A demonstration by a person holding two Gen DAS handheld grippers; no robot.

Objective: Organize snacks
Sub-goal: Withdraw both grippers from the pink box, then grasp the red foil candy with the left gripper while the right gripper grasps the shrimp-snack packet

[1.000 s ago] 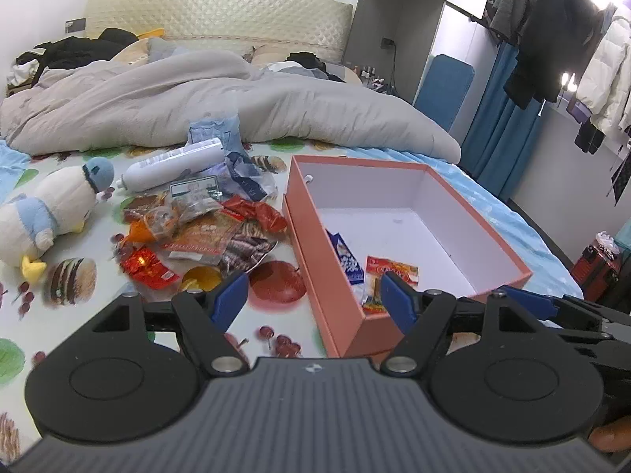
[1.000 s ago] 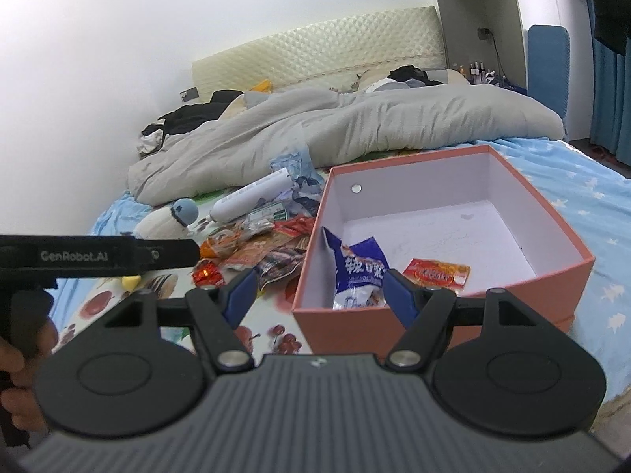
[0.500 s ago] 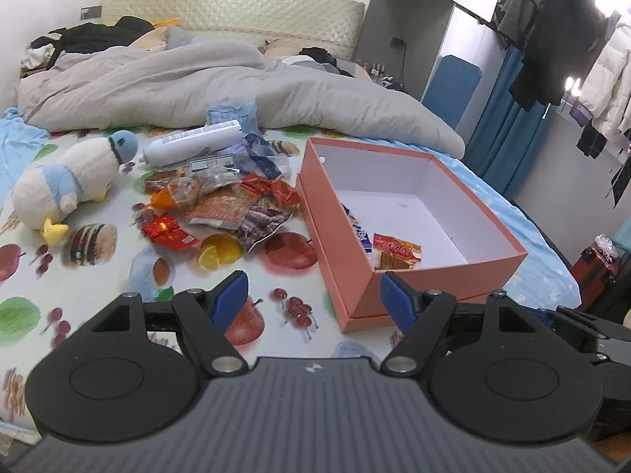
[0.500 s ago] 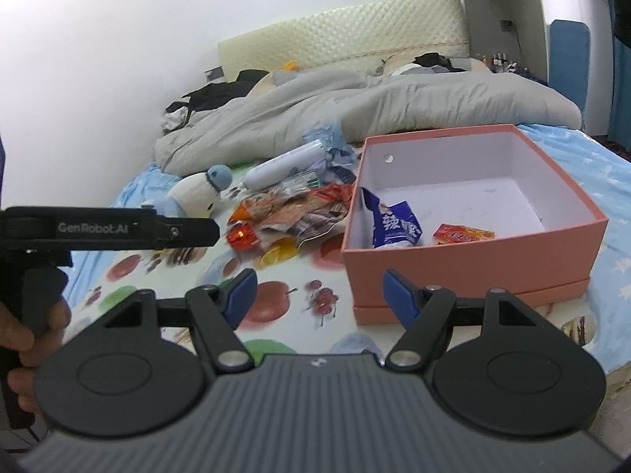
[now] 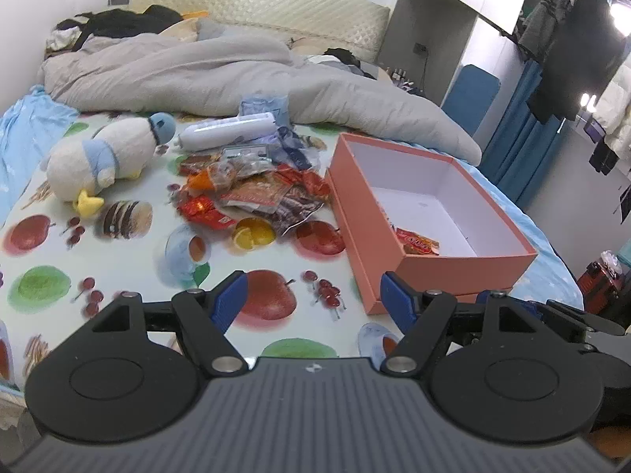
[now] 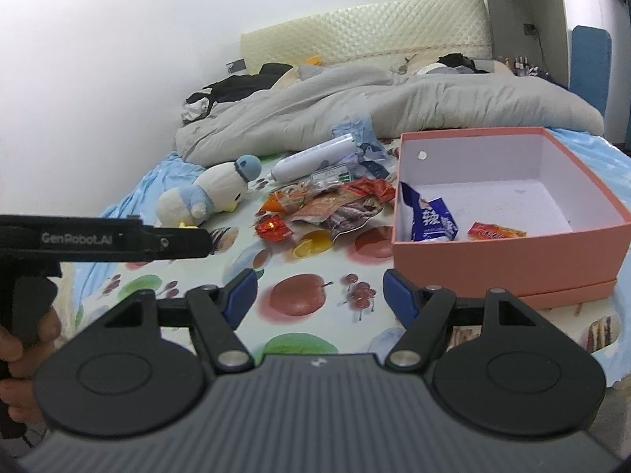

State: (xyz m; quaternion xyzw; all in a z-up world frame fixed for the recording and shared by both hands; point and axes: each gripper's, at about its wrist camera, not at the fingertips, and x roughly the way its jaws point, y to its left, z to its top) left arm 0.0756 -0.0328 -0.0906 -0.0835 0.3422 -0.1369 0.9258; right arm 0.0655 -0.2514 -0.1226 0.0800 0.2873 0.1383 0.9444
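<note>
Both tongs have drawn back from the box since the earlier frames, so that it and the snack pile now sit farther off and more of the fruit-print bed sheet shows in front; nothing on the bed itself seems to have shifted; as for progress, only a start has been made, I judge: a blue packet leans inside the box against its left wall and a red packet lies flat on its floor, while most of the snacks remain heaped on the sheet just left of the box, near a white tube and a plush penguin; so the bulk of the sorting is left; left tongs stand wide apart, nothing between the blue pads, hanging over bare sheet short of the box corner; right tongs likewise gape wide and empty, touching nothing, well apart from both pile and box
</note>
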